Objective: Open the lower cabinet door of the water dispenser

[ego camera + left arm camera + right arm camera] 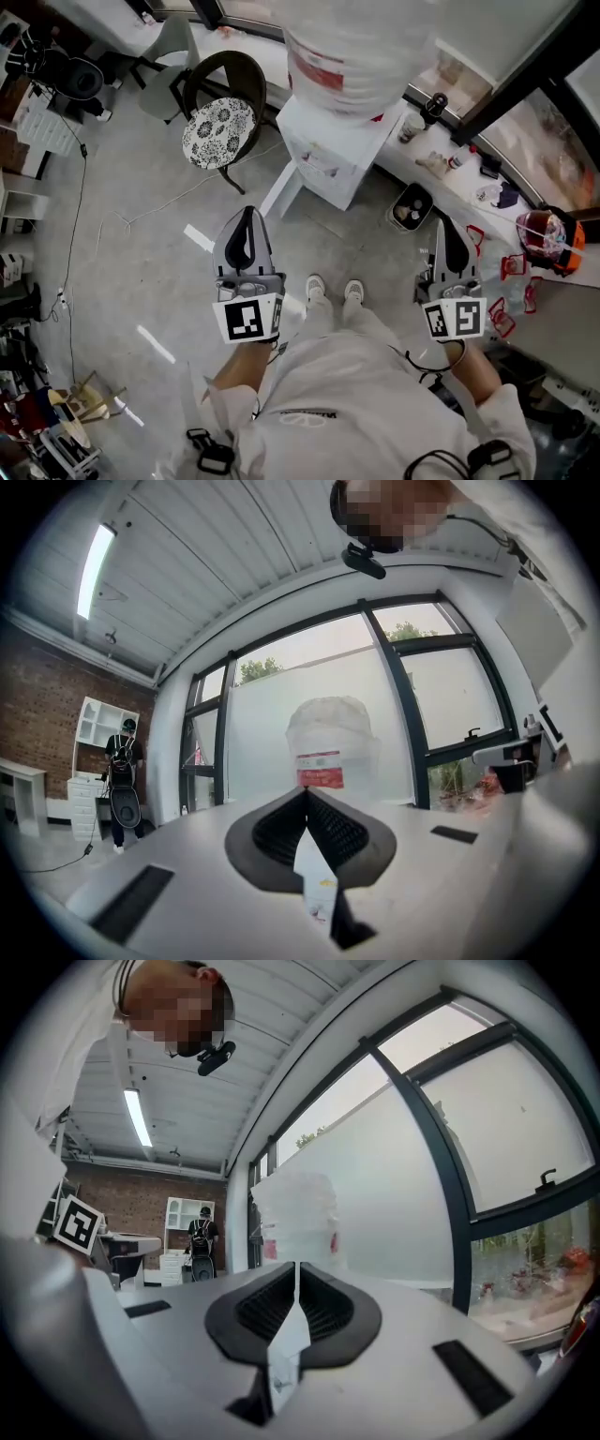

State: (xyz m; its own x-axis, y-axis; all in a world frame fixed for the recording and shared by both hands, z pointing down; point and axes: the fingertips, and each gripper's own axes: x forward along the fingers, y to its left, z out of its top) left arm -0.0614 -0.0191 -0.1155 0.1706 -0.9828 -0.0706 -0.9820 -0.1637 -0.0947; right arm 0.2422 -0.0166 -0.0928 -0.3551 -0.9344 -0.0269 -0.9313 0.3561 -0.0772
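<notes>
The white water dispenser [330, 141] stands ahead of me by the window with a big water bottle [356, 47] on top. A white panel, its lower cabinet door [282, 188], juts out from its lower left toward me and looks swung open. Both grippers are held level at chest height, well short of the dispenser. My left gripper [247, 215] is shut and holds nothing; my right gripper [445, 228] is shut and holds nothing too. The left gripper [306, 795] points at the bottle [330, 742]. The right gripper [296, 1269] has the bottle [295, 1211] just beyond its tips.
A dark chair with a patterned cushion [217, 131] stands left of the dispenser. A small bin [410, 208] sits on the floor to its right, under a windowsill with clutter [450, 159]. Cables trail across the grey floor [141, 216]. A person [122, 771] stands far off by white shelves.
</notes>
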